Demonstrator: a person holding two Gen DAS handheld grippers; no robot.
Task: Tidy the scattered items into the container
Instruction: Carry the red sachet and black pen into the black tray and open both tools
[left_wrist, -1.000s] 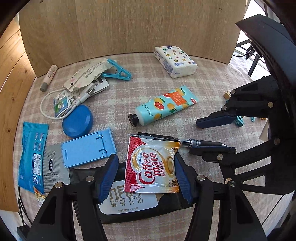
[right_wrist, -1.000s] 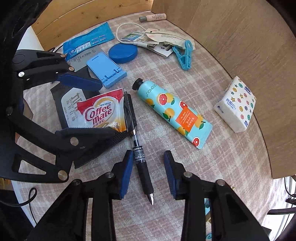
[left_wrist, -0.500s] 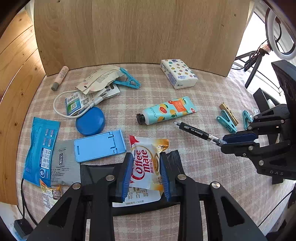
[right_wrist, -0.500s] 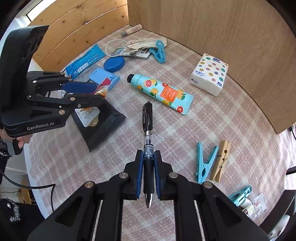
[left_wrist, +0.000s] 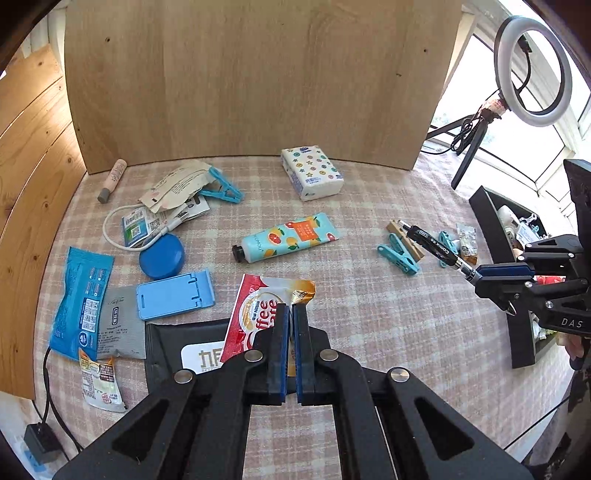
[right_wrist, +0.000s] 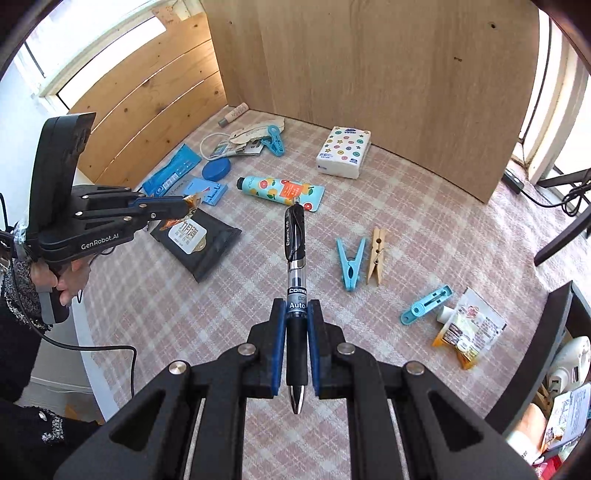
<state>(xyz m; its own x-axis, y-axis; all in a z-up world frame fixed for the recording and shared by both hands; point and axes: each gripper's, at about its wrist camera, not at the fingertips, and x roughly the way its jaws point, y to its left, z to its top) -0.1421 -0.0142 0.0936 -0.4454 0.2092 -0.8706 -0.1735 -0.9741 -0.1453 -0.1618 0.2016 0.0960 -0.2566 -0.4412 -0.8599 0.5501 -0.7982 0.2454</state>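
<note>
with both sets of jaws pinching, the left gripper (left_wrist: 291, 349) holds the creamer sachet (left_wrist: 258, 314) by a thin edge and the right gripper (right_wrist: 297, 349) holds the pen (right_wrist: 295, 258) near its tip, both above the surface (right_wrist: 258, 280); risk: either may slip before reaching the container (left_wrist: 517, 332) at far right.

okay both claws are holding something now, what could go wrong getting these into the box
1. The left claw pinches the Coffee-mate sachet by one narrow strip, so it may slip or flap loose.
2. The right claw grips the pen near its tip; the long free end could snag the black container rim.
</note>
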